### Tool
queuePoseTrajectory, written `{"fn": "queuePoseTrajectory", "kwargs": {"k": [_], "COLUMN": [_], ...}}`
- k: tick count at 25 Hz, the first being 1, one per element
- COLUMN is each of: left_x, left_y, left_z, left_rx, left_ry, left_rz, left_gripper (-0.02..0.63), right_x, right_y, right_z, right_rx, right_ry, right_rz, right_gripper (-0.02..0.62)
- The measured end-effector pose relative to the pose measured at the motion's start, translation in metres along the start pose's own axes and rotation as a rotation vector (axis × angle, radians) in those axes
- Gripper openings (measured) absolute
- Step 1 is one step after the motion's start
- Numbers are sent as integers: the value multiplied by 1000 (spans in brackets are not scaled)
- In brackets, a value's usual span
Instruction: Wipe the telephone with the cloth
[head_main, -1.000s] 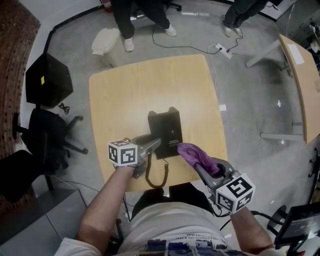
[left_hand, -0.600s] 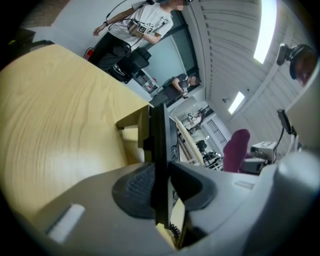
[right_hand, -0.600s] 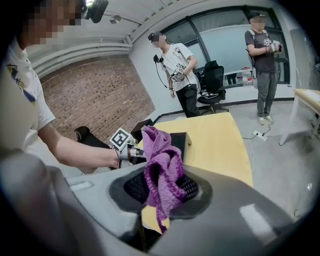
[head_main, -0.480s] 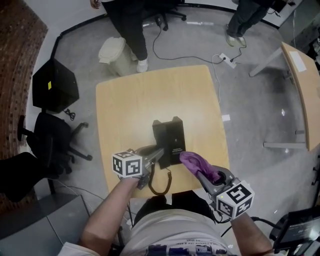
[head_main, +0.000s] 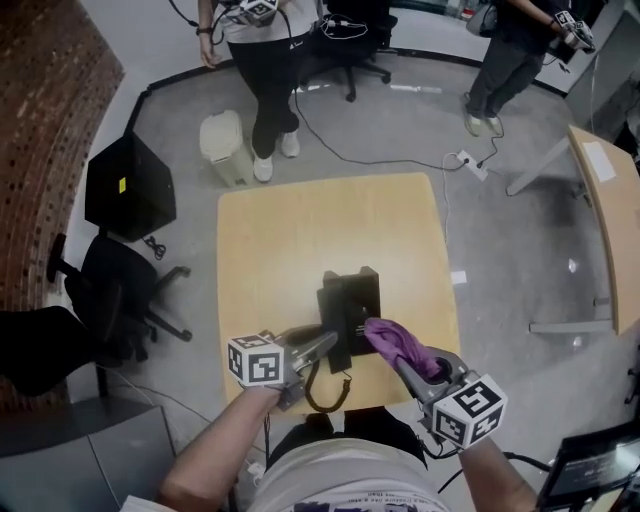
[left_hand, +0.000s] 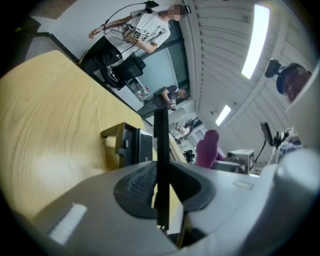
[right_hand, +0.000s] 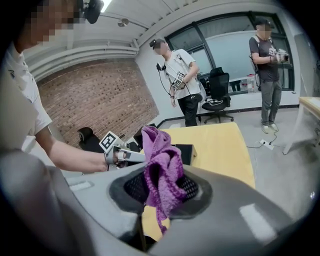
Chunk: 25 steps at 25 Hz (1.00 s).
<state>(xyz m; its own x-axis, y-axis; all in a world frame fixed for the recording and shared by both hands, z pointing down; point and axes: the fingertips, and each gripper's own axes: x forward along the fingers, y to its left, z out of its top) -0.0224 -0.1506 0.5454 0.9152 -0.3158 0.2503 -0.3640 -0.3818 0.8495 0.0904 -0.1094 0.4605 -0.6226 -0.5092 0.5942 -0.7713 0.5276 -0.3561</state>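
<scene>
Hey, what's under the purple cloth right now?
The cloth, clamped in the right gripper, hangs over the telephone's near right corner and the table. That corner itself is covered.

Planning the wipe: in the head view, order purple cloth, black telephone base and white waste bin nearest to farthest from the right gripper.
1. Purple cloth, in the right gripper.
2. Black telephone base, ahead on the light wooden table.
3. White waste bin, beyond the table's far-left corner.

Brick wall (head_main: 45, 110), grey floor (head_main: 520, 250) (white bin (head_main: 222, 145) there), black chair (head_main: 105, 285).
</scene>
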Motion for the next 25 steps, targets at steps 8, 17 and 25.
{"fn": "queuePoseTrajectory", "kwargs": {"k": [8,17,25], "left_x": [-20,-31,-44], "left_y": [-49,-67,-70], "left_z": [9,-6,-1], "left_rx": [45,36,15], "left_ry": [-52,-54,-103], "left_rz": [-102,-157,-182], "left_gripper": [84,84,84], "right_x": [16,39,40], "right_y": [27,53,72], "right_z": [57,82,50], "right_rx": [0,-9,12], "right_ry": [-115,-139,-95], "right_rz": [62,77,78], "right_gripper": [85,84,84]}}
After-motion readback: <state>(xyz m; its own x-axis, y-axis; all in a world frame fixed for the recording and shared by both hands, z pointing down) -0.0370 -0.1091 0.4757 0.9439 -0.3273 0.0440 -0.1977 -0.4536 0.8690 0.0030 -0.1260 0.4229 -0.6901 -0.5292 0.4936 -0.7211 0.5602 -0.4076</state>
